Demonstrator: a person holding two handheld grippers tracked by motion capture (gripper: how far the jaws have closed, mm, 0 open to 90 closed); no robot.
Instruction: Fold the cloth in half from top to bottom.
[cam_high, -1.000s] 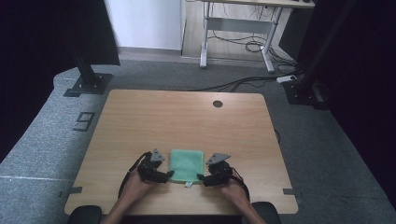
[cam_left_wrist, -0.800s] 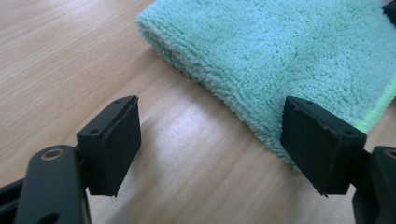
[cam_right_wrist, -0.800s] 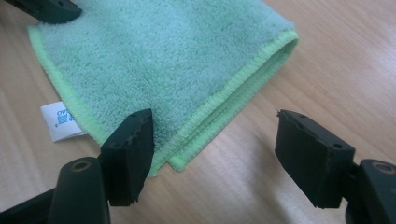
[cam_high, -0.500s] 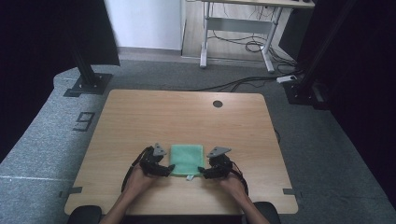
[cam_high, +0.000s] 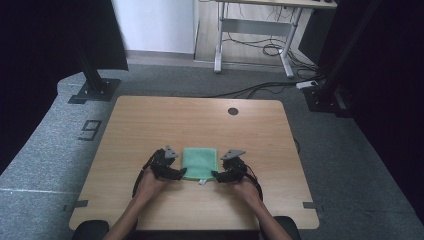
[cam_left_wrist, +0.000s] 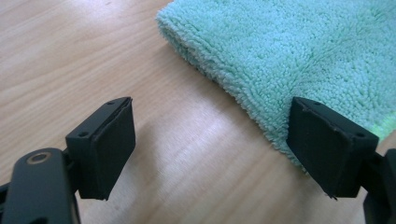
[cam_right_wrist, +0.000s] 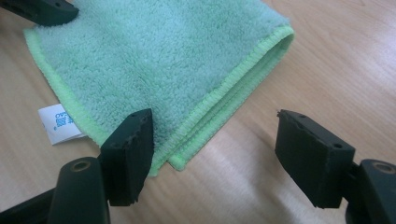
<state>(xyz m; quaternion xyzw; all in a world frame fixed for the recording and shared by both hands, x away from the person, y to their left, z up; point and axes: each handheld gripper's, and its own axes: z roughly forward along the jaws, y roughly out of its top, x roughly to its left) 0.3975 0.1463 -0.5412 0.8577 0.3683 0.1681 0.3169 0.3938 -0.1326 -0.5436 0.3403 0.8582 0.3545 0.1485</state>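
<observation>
A folded green cloth (cam_high: 200, 161) lies flat on the wooden table (cam_high: 200, 120), near its front edge. My left gripper (cam_high: 181, 174) sits at the cloth's near left corner. In the left gripper view its jaws (cam_left_wrist: 210, 140) have just been opening; bare wood lies between them and the cloth (cam_left_wrist: 289, 46) edge runs by the right pad without being pressed. My right gripper (cam_high: 216, 175) stands open at the near right corner. In the right gripper view the cloth's (cam_right_wrist: 154, 60) hemmed corner lies between the open jaws (cam_right_wrist: 215, 149), beside a white label (cam_right_wrist: 58, 123).
A dark cable hole (cam_high: 233, 111) sits near the table's far edge. Beyond the table are a black stand base (cam_high: 92, 92) on the grey floor, white desk legs (cam_high: 250, 45) and loose cables (cam_high: 270, 90).
Both grippers and the cloth between them have shifted a little away from the person, toward the table's middle.
</observation>
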